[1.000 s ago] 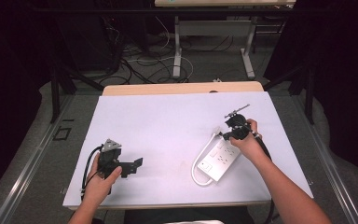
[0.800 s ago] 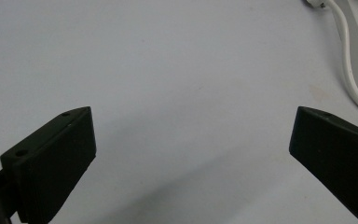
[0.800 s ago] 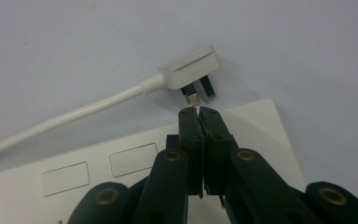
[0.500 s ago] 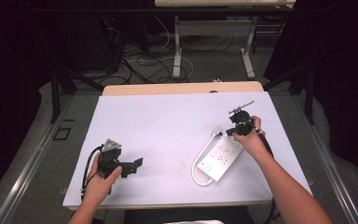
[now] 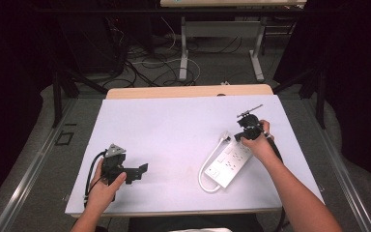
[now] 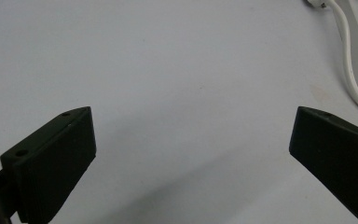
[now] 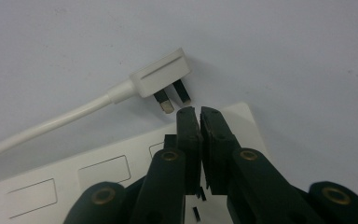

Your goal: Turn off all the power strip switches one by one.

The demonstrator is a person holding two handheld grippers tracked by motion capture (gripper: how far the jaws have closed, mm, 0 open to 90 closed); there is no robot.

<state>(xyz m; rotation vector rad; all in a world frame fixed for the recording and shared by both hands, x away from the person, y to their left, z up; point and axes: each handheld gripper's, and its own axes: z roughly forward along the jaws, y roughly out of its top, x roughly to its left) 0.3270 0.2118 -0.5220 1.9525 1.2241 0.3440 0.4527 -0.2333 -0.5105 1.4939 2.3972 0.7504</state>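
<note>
- You worked at a table (image 5: 174,125) covered by a smooth, matte white sheet, with a strip of pale wood showing along its far edge.
- The room around it was dark: grey floor, black drapes at both sides, and loose cables (image 5: 145,67) tangled among metal desk legs at 12 o'clock.
- A white plastic power strip (image 5: 228,163) lay flat at about 4 o'clock on the sheet, a long rounded-corner block set on a diagonal, its sockets facing up.
- Its white cord (image 5: 204,174) looped out from the near end and ran back up the left side to a flat, angled plug (image 7: 161,74), which lay on the sheet just off the strip's far corner with its dark prongs pointing toward the strip.
- Your right gripper (image 7: 199,112) hovered over the strip's far end, its black jaws pressed nearly together with only a sliver between them and nothing in them; the tips sat just beside the plug's prongs.
- Your left gripper (image 5: 140,170) rested low at 8 o'clock near the front edge, its blocky jaws spread wide and empty, aimed toward 3 o'clock.
- Between the two tools the sheet was bare, and so was the whole far half; the strip sat well inside the right and front edges.
</note>
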